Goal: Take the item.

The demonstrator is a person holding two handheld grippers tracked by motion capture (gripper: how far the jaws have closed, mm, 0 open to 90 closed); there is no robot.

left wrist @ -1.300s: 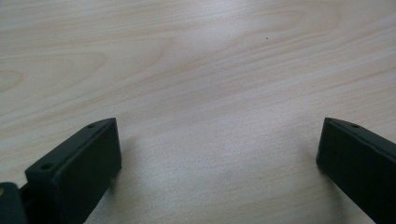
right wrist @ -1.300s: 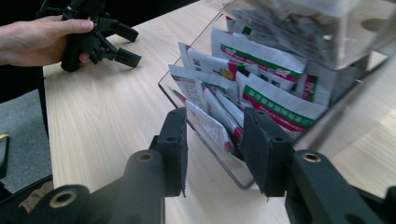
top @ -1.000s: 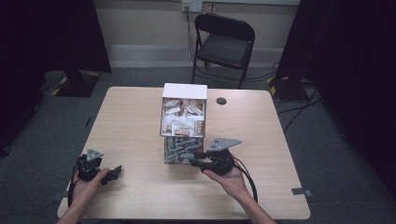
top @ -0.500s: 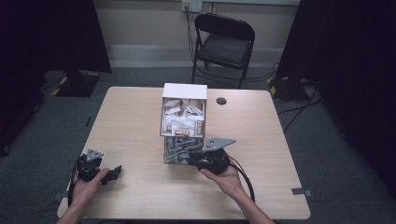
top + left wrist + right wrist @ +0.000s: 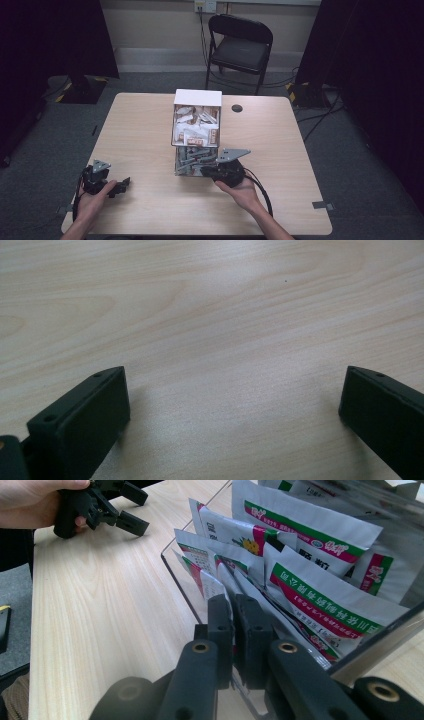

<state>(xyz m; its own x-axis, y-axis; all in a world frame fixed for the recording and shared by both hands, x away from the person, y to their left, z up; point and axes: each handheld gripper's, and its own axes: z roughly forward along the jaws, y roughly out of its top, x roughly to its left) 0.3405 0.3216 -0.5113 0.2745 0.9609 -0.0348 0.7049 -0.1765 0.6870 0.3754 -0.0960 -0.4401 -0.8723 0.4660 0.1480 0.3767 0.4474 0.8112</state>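
Note:
A clear plastic box (image 5: 177, 150) with a white top stands mid-table, packed with white sachets (image 5: 320, 587) printed in green and red. My right gripper (image 5: 206, 170) reaches into the box's lower front compartment. In the right gripper view its jaws (image 5: 234, 612) stand pressed together on the edge of one sachet (image 5: 223, 577) from the front row. My left gripper (image 5: 120, 185) rests low at the table's front left, held in a hand. In the left gripper view it (image 5: 232, 405) is wide open over bare wood, with nothing between the jaws. The right gripper view also catches the left gripper (image 5: 135, 509) at top left.
The light wooden table (image 5: 140, 125) has free room left and right of the box. A small black disc (image 5: 237, 108) lies behind the box to the right. A black folding chair (image 5: 240, 45) stands beyond the far edge. Cables trail from both grippers.
My right gripper has moved left, closer into the box's lower compartment. The left gripper has stayed where it was.

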